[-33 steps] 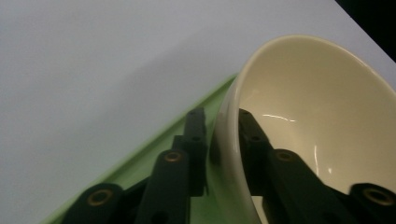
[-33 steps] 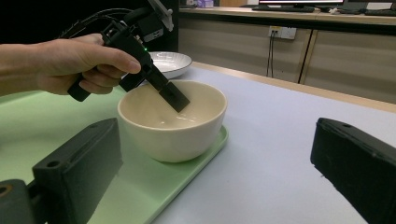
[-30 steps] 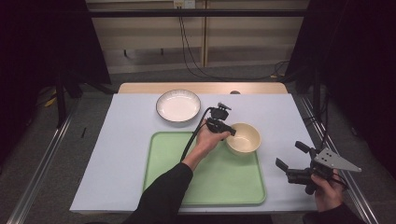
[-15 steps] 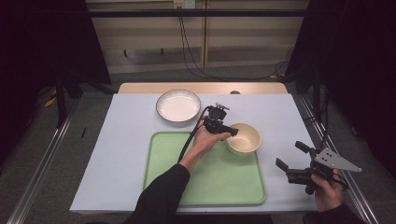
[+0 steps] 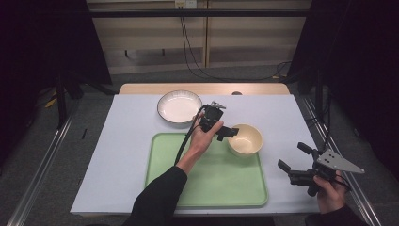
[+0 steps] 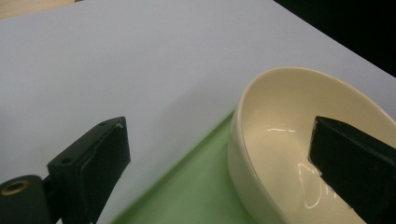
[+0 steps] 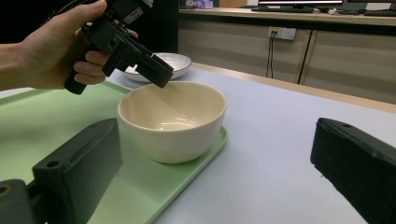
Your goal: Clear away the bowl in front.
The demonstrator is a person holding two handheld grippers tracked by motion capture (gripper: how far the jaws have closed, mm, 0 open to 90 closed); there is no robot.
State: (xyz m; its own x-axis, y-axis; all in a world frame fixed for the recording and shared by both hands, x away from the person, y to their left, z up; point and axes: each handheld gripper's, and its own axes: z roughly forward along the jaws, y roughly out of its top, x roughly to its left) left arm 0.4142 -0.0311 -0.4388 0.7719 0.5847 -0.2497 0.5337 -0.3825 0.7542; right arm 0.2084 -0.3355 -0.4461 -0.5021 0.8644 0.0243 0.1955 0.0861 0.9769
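While its jaws straddle the rim, the left hand-held gripper (image 5: pixel 227 133) stands spread at the cream bowl (image 5: pixel 245 139).

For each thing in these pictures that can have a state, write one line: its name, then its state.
Cream bowl: upright, empty, on the tray's far right corner.
White plate: empty, beyond the tray.
Green tray: flat, holding just the bowl.
Left gripper: open at the bowl's rim.
Right gripper: open, holding nothing.
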